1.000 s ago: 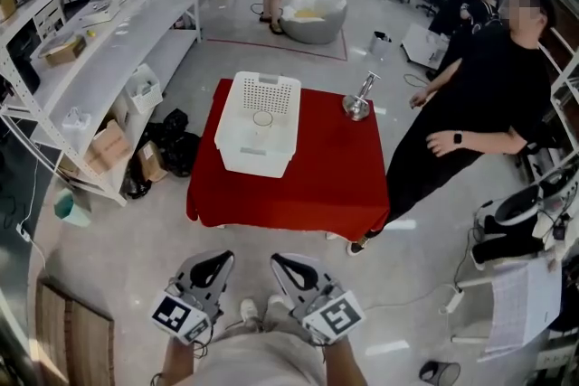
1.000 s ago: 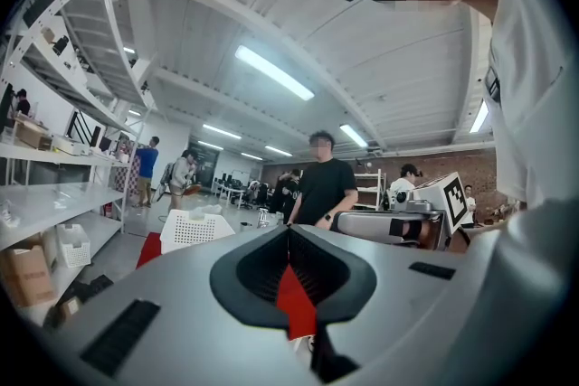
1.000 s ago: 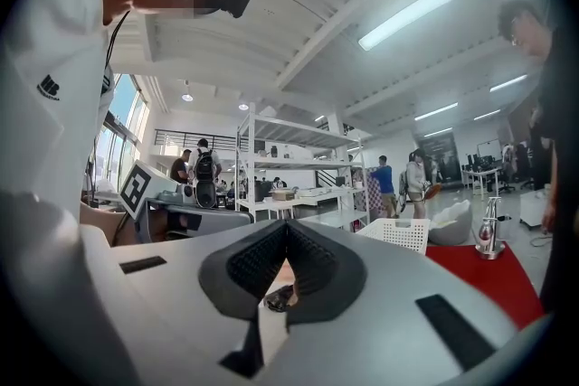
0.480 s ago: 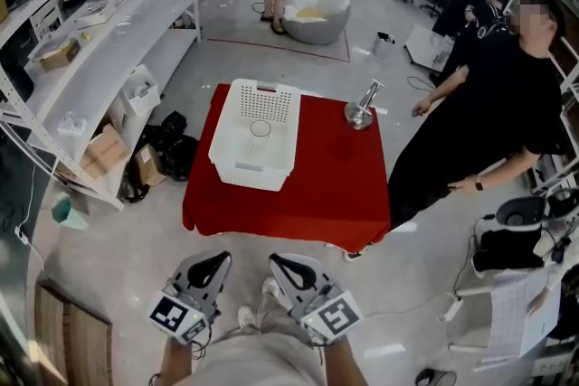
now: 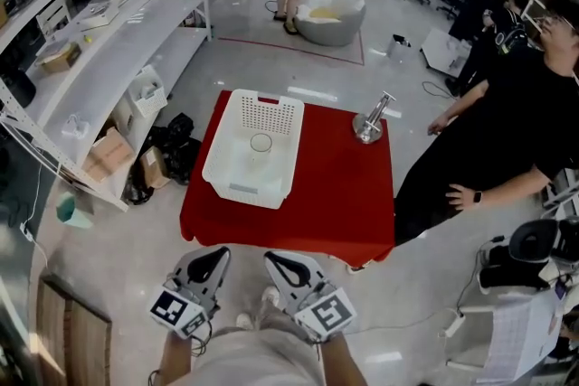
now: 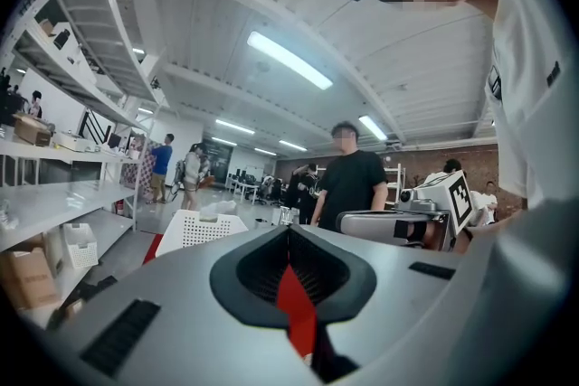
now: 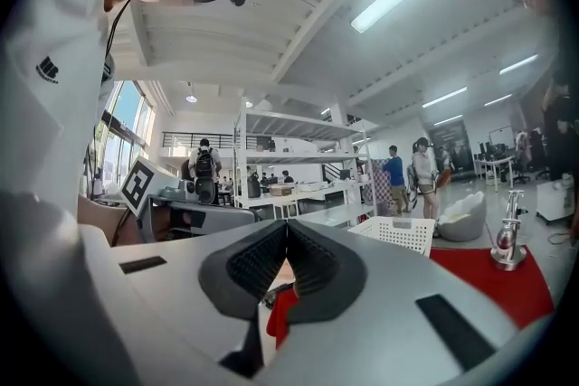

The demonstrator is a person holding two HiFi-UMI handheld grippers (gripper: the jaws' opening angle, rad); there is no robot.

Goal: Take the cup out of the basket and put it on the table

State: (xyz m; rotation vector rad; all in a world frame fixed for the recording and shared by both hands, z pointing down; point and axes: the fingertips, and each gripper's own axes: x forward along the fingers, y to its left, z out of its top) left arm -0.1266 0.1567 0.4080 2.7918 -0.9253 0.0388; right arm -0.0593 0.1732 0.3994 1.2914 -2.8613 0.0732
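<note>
Cup (image 5: 261, 142) sat inside white basket (image 5: 237, 192), toward its far end. Basket rested on left half of red table (image 5: 335, 194). Left gripper (image 5: 215, 254) and right gripper (image 5: 274, 259) were side by side off the table's near edge, well apart from basket. Both were clenched, jaws pressed together on nothing. Metal stand (image 5: 369, 124) stood at table's far right corner. Person in black (image 5: 507, 122) was just right of table; white shelves (image 5: 109, 50) ran along left.
</note>
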